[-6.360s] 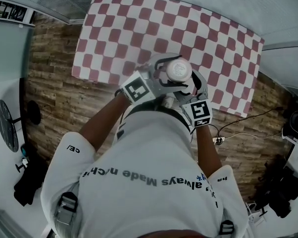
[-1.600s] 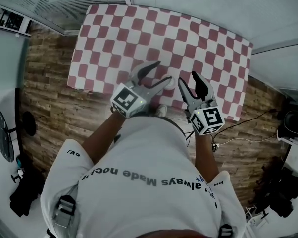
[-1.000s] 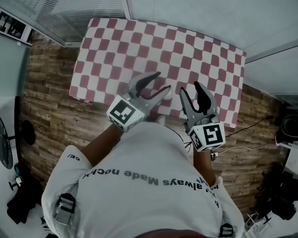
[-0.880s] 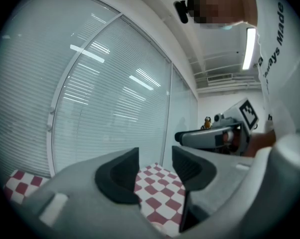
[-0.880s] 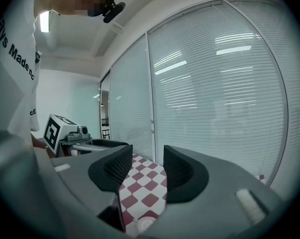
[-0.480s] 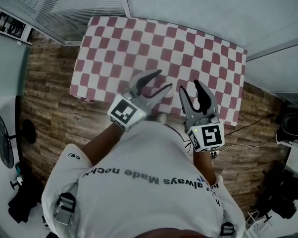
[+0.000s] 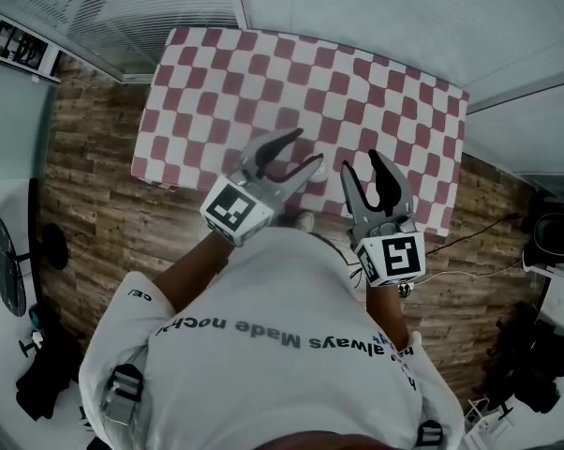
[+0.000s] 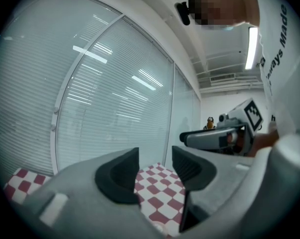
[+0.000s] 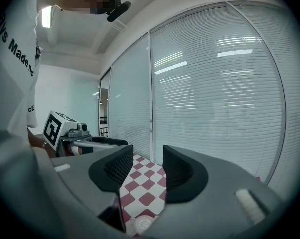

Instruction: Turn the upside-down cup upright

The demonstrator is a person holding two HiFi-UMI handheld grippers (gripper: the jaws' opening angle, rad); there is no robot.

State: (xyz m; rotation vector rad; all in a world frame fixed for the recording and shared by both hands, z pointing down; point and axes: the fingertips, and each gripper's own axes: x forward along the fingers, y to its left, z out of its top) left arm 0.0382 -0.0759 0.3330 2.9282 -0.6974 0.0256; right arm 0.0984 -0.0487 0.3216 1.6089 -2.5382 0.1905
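Note:
The cup (image 7: 305, 220) shows as a small pale round thing on the red-and-white checked table (image 7: 226, 82), at its near edge. It is partly hidden below the grippers, and I cannot tell which way up it stands. In the right gripper view its round top (image 9: 142, 225) lies under the jaws. My left gripper (image 7: 305, 150) hovers above and left of the cup, open and empty (image 8: 155, 168). My right gripper (image 7: 362, 164) hovers above and right of it, also open with nothing between its jaws (image 9: 147, 166). Both point level towards the window.
Slatted blinds behind glass (image 9: 215, 98) close off the far side of the table. Wood flooring (image 7: 95, 204) surrounds the table. A cable and plug strip (image 7: 451, 237) lie on the floor at the right, and a fan (image 7: 1, 265) stands at the far left.
Several seconds ago both grippers held the cup up between them. Now it sits on the cloth and both grippers are off it. Over the last second nothing has visibly moved.

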